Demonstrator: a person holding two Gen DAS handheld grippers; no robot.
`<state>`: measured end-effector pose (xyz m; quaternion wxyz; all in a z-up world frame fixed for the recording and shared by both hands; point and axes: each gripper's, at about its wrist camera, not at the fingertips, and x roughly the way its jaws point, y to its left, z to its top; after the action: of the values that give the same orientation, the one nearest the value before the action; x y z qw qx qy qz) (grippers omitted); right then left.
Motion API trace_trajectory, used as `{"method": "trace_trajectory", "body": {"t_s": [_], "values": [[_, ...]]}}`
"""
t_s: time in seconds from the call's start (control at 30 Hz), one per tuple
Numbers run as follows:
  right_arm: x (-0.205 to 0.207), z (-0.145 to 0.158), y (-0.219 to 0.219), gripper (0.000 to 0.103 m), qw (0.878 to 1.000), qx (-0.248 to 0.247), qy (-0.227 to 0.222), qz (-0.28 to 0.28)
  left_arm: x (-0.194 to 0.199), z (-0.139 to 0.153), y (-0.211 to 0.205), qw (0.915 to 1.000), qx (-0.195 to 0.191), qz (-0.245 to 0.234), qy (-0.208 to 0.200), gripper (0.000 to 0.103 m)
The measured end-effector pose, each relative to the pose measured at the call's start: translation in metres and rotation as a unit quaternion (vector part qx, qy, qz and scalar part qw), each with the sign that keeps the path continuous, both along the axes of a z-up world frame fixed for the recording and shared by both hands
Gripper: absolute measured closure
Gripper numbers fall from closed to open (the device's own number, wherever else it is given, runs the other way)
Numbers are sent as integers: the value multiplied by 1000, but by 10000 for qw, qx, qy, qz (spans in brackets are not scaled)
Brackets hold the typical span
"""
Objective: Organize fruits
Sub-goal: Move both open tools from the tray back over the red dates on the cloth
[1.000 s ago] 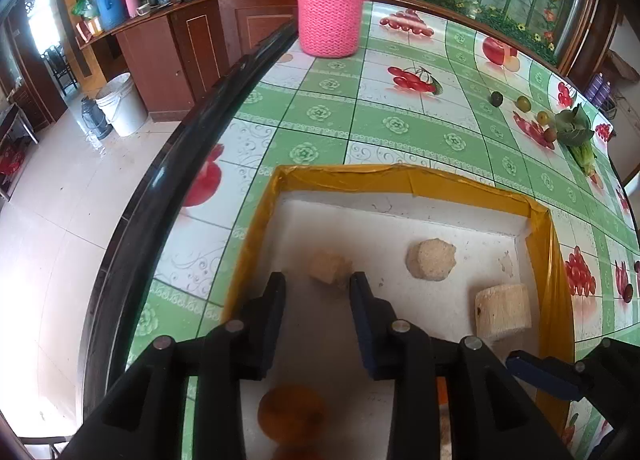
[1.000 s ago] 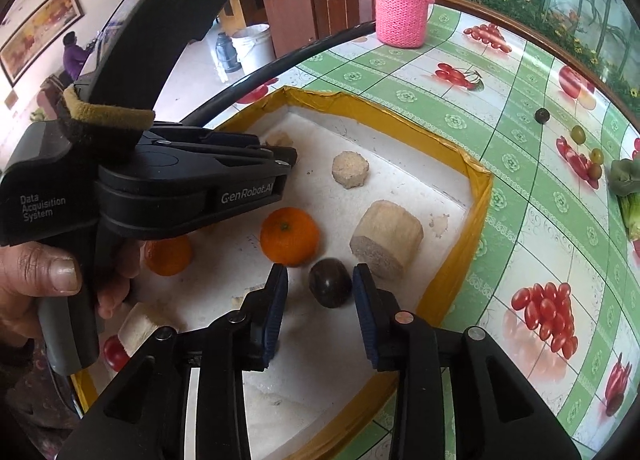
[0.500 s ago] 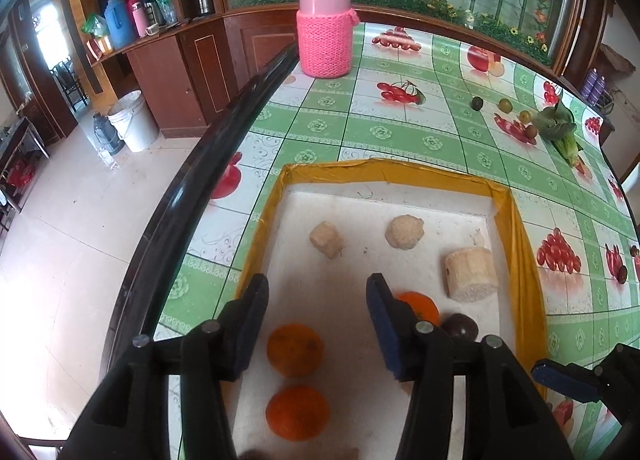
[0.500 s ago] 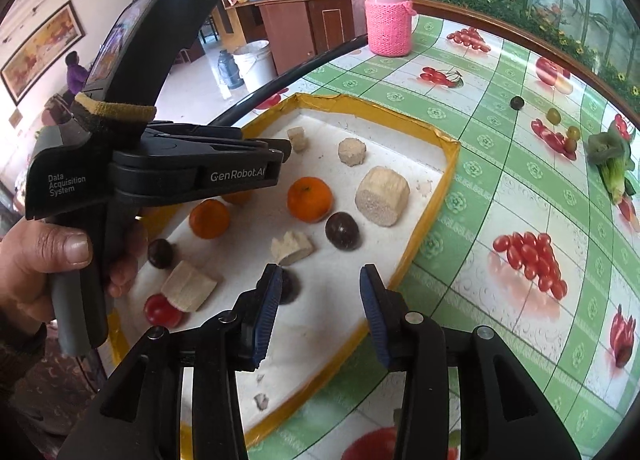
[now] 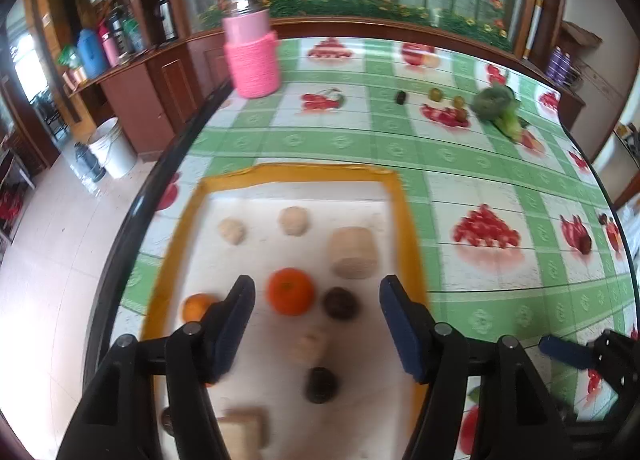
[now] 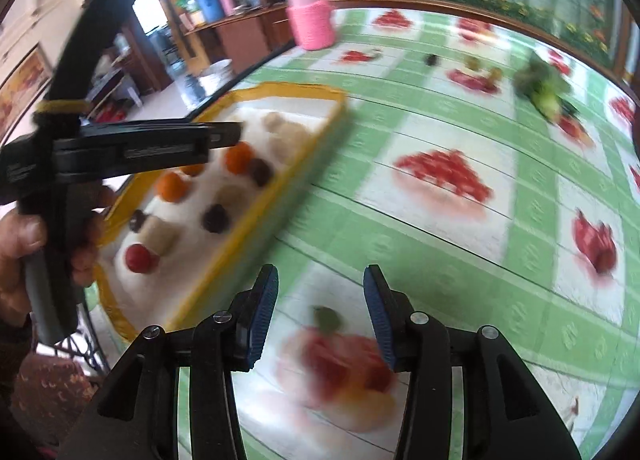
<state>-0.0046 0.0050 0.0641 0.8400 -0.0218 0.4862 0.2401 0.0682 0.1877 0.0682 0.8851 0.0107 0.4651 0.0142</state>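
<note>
A pink knitted jar (image 5: 251, 52) stands at the far edge of the tabletop (image 5: 480, 188), with a leafy green vegetable (image 5: 498, 106) and a few small round fruits (image 5: 436, 94) well apart to its right. The tabletop wears a glossy green-checked cloth printed with red fruit. Nearer lies a white tray (image 5: 396, 196) with a yellow rim, holding an orange (image 5: 291, 291), a dark round fruit (image 5: 340, 303), pale rough chunks (image 5: 353, 246) and a red fruit (image 6: 138, 258) (edges blurred). The left hand-held gripper (image 5: 316, 324) hangs over the tray, jaws wide apart and empty. The right hand-held gripper (image 6: 318, 314) is spread and empty too, above bare cloth beside the tray.
</note>
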Motion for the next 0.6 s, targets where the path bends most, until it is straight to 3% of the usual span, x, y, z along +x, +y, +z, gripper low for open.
{"method": "trace_trajectory", "body": {"t_s": [0.2,0.37,0.47,0.6], "values": [[16,-3,-108,59,9918,-12,2,-1280,1,8,-64,9981,27,-614,-41,28],[36,8,-207,59,9710,-114,-171,-2381,0,10,-123,9929,-21,-1185,-28,27],[51,9,-249,59,9607,-259,-237,-2753,2,6,-158,9891,-11,-1471,42,26],[75,-5,-283,58,9572,-496,-128,-2849,2,-1,-194,9849,-44,-1722,171,26]]}}
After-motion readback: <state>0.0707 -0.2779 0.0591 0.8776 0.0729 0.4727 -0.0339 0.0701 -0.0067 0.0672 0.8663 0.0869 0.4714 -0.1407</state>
